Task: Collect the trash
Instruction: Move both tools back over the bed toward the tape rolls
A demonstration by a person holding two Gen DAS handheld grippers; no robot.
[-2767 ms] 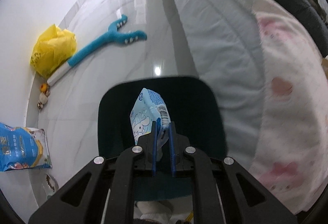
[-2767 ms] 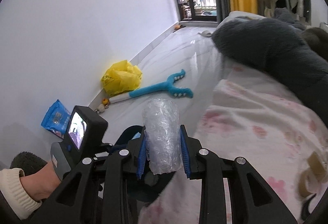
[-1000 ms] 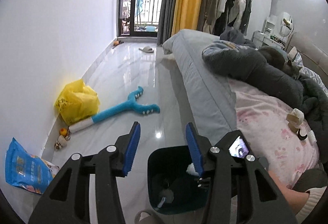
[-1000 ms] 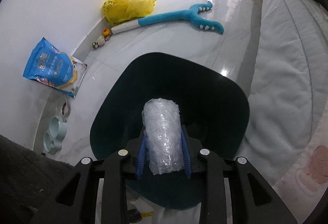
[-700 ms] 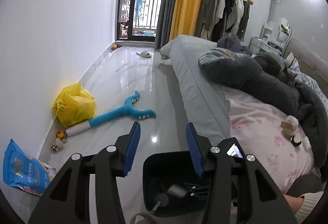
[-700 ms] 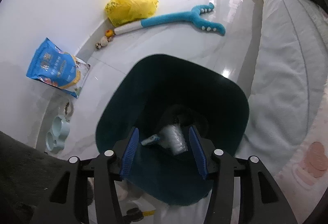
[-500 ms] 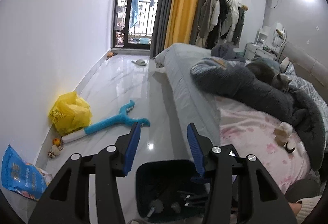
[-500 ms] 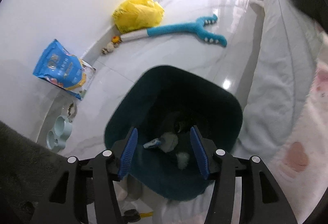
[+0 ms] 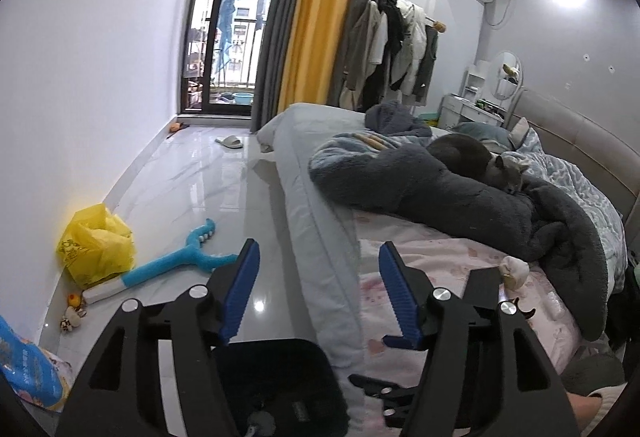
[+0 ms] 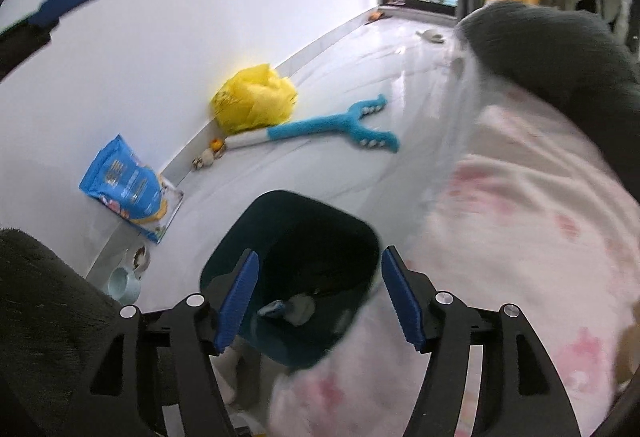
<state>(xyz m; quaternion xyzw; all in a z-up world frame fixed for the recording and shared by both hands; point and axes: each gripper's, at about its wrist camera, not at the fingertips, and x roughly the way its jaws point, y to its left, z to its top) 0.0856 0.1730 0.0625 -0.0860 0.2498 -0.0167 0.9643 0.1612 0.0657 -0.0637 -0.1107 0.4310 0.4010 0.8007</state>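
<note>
Blue bag (image 10: 124, 183) print too blurred to read, yellow bag (image 9: 96, 251) markings illegible

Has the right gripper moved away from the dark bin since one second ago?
Yes. The right gripper, jaws opening and empty, has risen: the bin looks smaller and lower than before, and the bubble wrap lies inside it.

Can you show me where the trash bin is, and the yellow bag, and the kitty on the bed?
trash bin (image 10: 352, 221), right wrist view, on its far rim.
yellow bag (image 9: 96, 251), left wrist view, on the bag's crumpled front.
cat (image 9: 468, 155), left wrist view, on its grey back.
</note>
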